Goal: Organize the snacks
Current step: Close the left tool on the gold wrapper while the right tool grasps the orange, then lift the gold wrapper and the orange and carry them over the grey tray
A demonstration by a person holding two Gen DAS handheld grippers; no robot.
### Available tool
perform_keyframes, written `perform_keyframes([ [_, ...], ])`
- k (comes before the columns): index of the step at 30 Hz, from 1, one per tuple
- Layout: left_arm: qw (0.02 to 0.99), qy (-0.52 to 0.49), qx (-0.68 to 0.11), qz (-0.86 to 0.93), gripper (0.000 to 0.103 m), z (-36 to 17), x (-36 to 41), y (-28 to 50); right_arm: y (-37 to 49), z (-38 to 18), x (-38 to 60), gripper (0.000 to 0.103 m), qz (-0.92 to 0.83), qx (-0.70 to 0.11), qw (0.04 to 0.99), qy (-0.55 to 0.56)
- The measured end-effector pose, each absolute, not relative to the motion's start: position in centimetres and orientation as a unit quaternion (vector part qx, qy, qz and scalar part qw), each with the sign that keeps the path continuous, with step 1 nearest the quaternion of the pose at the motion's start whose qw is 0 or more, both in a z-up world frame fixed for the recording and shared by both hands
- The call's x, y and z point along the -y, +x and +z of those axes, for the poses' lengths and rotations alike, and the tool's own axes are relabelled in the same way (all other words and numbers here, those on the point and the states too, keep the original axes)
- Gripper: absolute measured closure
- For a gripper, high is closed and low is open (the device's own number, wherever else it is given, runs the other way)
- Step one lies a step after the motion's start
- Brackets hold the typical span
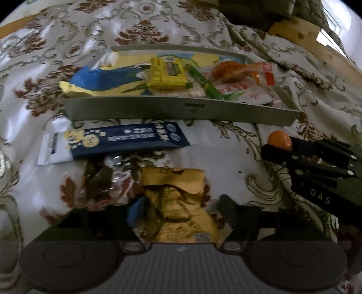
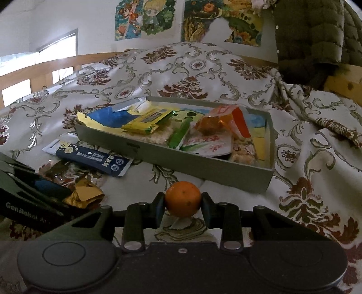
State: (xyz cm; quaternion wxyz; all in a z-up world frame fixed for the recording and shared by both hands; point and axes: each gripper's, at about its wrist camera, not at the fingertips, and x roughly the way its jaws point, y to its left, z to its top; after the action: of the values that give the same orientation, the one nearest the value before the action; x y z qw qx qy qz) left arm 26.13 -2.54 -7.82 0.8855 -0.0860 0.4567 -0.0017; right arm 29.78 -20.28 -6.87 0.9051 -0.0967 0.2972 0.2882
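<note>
The right claw grips an orange, its arm marked "DAS". The left claw stands released over a yellow packet; its arm reads "GenRobot".

This is a bedroom in a home. The work surface is a bed covered with a rumpled cream bedspread printed with brown and grey floral scrolls, and a wooden bed rail runs along its far side. Colourful cartoon posters are stuck on the white wall above, and a dark green quilted jacket hangs at the corner by a pale wooden post. Daylight comes through a window on the left.
</note>
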Motion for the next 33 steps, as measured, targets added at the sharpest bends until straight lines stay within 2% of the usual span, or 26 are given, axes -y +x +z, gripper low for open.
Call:
perform_keyframes([
  [5,0.886,-0.060,-0.459,-0.011,0.018,-8.3,3.3,26.5,30.2,-6.8,20.9,0.067,0.282,-0.298,0.908,-0.081],
  [7,0.886,-0.064,-0.458,-0.010,0.025,-8.2,3.0,26.4,30.3,-6.7,21.1,0.067,0.281,-0.297,0.910,-0.074],
  [9,0.886,-0.075,-0.458,-0.011,0.036,-8.1,2.4,26.2,30.3,-6.6,21.1,0.067,0.281,-0.294,0.911,-0.069],
  [12,0.883,-0.097,-0.459,-0.019,0.046,-7.8,1.5,25.9,30.3,-6.4,21.1,0.067,0.283,-0.291,0.912,-0.068],
  [19,0.883,-0.133,-0.451,-0.012,0.048,-7.0,0.9,24.8,29.9,-5.7,21.0,0.067,0.288,-0.274,0.915,-0.068],
  [25,0.904,-0.137,-0.405,0.007,0.048,-4.6,0.3,23.9,29.7,-4.5,20.9,0.067,0.291,-0.235,0.926,-0.056],
  [33,0.928,-0.133,-0.344,0.056,0.047,-0.6,-1.3,29.2,31.5,-3.5,19.6,0.067,0.298,-0.195,0.933,-0.052],
])
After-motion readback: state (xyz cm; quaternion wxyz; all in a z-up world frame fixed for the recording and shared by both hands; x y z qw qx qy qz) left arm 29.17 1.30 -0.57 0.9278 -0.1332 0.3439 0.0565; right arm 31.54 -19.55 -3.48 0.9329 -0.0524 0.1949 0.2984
